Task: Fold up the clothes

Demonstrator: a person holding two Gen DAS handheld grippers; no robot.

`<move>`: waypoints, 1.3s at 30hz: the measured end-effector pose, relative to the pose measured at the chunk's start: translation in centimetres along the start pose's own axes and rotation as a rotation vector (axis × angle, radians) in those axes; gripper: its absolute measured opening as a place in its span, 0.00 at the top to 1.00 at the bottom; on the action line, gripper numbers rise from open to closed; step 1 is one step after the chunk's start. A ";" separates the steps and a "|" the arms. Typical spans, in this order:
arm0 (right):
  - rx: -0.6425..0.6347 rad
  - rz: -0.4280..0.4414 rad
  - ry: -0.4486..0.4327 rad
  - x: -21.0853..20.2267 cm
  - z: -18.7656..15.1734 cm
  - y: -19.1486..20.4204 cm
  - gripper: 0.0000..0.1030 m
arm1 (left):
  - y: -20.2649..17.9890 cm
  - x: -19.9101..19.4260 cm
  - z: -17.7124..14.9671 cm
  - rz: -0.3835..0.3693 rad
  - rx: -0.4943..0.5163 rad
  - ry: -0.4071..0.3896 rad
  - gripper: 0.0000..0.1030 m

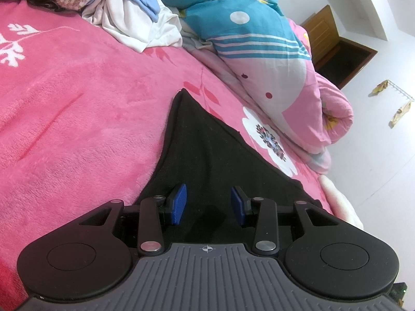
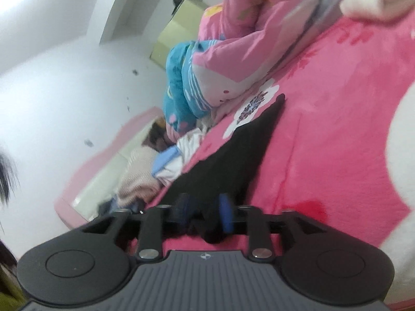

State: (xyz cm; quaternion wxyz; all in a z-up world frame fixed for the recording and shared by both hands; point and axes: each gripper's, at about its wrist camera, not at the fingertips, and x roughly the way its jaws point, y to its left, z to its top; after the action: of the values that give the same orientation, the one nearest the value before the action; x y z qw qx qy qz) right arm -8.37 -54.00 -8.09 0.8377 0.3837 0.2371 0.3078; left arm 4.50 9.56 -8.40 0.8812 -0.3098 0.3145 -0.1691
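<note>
A black garment [image 1: 205,153] lies spread on the pink fleece bed cover [image 1: 77,119], tapering to a point away from me. My left gripper [image 1: 208,202] hovers over its near end with blue pads [image 1: 179,203] apart and nothing between them. In the right wrist view the same black garment [image 2: 238,155] stretches away across the bed. My right gripper [image 2: 205,211] has its blue pads [image 2: 225,213] closed on a bunched edge of the black cloth; that view is blurred.
A rolled pink and blue quilt [image 1: 262,51] lies along the bed's far side. A pile of white, blue and knitted clothes [image 1: 129,13] sits near the headboard. A wooden cabinet [image 1: 334,44] stands on the white floor beyond the bed edge.
</note>
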 end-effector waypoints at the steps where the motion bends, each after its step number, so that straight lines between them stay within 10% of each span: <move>1: 0.021 0.014 0.005 0.4 0.1 -0.4 0.51 | 0.0 0.0 0.0 0.000 0.000 0.000 0.63; 14: 0.122 0.089 0.050 1.8 0.5 -2.5 0.52 | 0.1 -0.2 0.0 -0.011 -0.007 0.001 0.63; 27: -0.015 -0.239 -0.095 -0.9 -4.1 8.0 0.31 | 0.3 -5.7 0.5 -0.056 -0.053 -0.058 0.59; 39: -0.177 0.011 -0.116 4.4 -4.5 20.5 0.24 | 1.4 -11.1 -2.3 -0.028 -0.068 -0.081 0.58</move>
State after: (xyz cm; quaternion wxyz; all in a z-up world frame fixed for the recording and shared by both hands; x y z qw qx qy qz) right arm -15.05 -38.13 4.71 0.8789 0.3267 0.1581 0.3095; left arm -5.09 15.06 -5.74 0.8797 -0.3505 0.2798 -0.1580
